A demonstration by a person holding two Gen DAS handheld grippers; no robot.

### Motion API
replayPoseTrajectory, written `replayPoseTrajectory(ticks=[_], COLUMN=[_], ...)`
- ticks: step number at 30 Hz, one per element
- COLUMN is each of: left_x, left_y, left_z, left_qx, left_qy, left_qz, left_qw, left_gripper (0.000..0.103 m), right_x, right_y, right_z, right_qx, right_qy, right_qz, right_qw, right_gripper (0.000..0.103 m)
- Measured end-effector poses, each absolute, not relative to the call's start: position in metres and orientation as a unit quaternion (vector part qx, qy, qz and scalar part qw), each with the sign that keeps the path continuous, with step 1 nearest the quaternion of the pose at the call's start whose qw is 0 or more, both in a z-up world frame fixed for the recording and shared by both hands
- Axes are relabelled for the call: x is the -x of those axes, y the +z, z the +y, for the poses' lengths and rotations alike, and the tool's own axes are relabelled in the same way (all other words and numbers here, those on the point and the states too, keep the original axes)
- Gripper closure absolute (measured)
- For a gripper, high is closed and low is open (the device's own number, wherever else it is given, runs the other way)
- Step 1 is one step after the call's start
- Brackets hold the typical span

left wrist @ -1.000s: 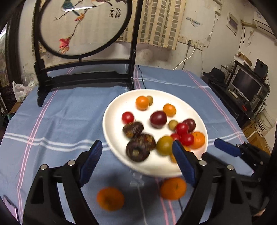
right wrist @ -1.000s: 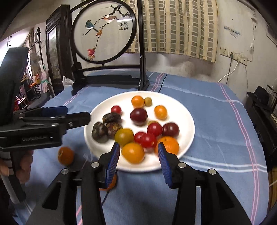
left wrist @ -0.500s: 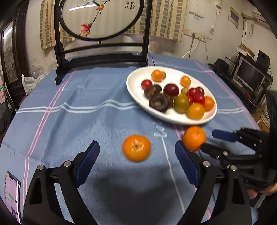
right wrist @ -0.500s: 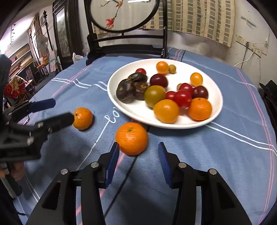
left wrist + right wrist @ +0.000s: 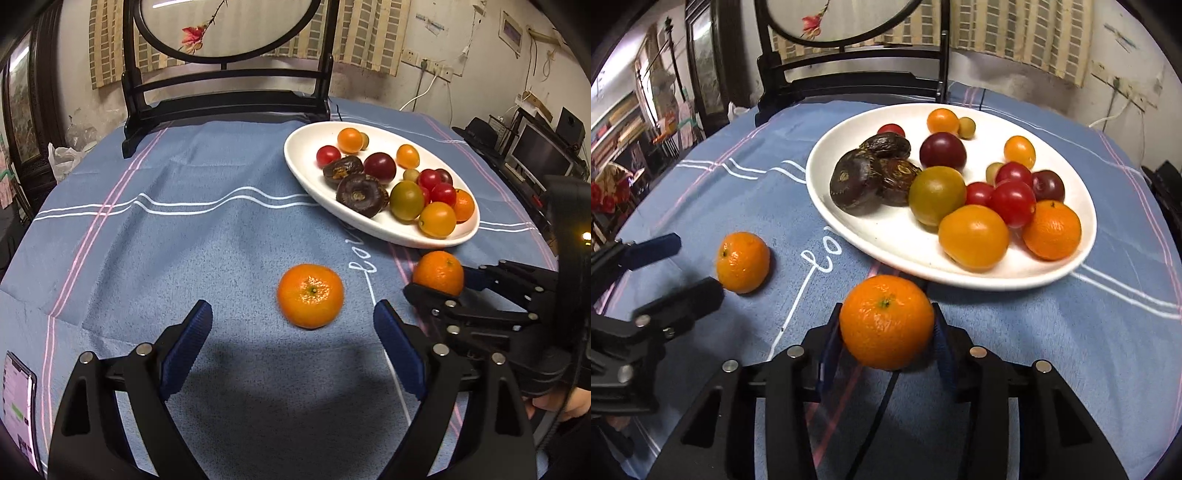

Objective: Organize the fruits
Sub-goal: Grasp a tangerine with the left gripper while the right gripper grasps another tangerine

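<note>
Right hand-held gripper has just closed onto the tangerine by the plate's near rim; left hand-held gripper, jaws wide apart, faces the second tangerine mid-tabletop: plating likely next.

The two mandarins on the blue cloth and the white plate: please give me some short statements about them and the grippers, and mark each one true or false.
1. Two mandarins lie on the cloth, outside the white plate. True.
2. The right gripper has the nearer mandarin between its fingers. True.
3. The left gripper is closed on the other mandarin. False: its jaws stand wide open and the fruit lies ahead of the fingertips, untouched.
4. The plate holds only oranges. False: it also holds red tomatoes and dark brown fruits.
5. A phone lies on the cloth. True.
</note>
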State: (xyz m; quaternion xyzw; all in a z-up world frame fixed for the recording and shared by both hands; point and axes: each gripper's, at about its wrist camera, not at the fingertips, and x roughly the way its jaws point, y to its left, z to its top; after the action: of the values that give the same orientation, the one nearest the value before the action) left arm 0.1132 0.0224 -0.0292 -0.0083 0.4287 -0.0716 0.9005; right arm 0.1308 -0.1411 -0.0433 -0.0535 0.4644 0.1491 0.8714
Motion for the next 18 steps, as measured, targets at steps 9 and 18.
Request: replayPoseTrajectory(ticks=[9,18], left_x=[-0.135,-0.144], left_y=[-0.048,-0.053], left_z=[0.024,0.002], left_qx=[0.019,-0.02], left_qy=[-0.056,-0.083], left_qz=[0.457,0.46], left_qw=[0.888,0.884], left_gripper=[0.018,0.06], right_x=[-0.095,-0.08], right_y=[-0.025,-0.02], right_z=[-0.173,-0.185], right_qx=[0.03,0.02], right_qy=[0.169,0.174], right_qz=[0.452,0.448], right_qw=[0.875,0.877], right_gripper=[0.058,0.058])
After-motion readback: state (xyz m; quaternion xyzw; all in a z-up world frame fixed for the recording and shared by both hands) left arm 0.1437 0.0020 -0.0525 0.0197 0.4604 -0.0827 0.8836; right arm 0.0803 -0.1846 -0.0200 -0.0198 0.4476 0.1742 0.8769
